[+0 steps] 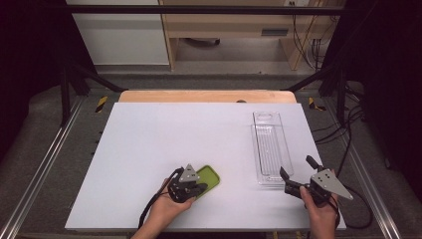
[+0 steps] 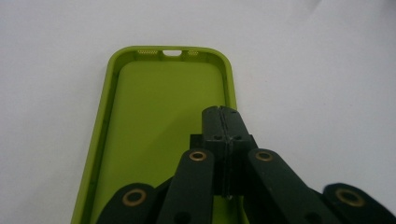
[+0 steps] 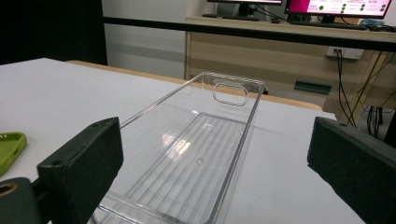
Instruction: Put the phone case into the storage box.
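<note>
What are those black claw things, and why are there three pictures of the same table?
The claws are hand-held grippers: a person holds one in each hand and squeezes its two black jaws to pick things up. The big picture comes from a camera up high, looking down on the white table. The other two come from small cameras riding on the grippers, so you look along the jaws.

The left gripper has its jaws shut together at the side wall of a lime-green rubbery phone case, which lies open side up. Whether the wall is pinched between them I cannot tell.

The right gripper has its jaws wide open and holds nothing. It points at a long clear plastic tray with a ribbed bottom, lying on the table just in front of it.
</note>
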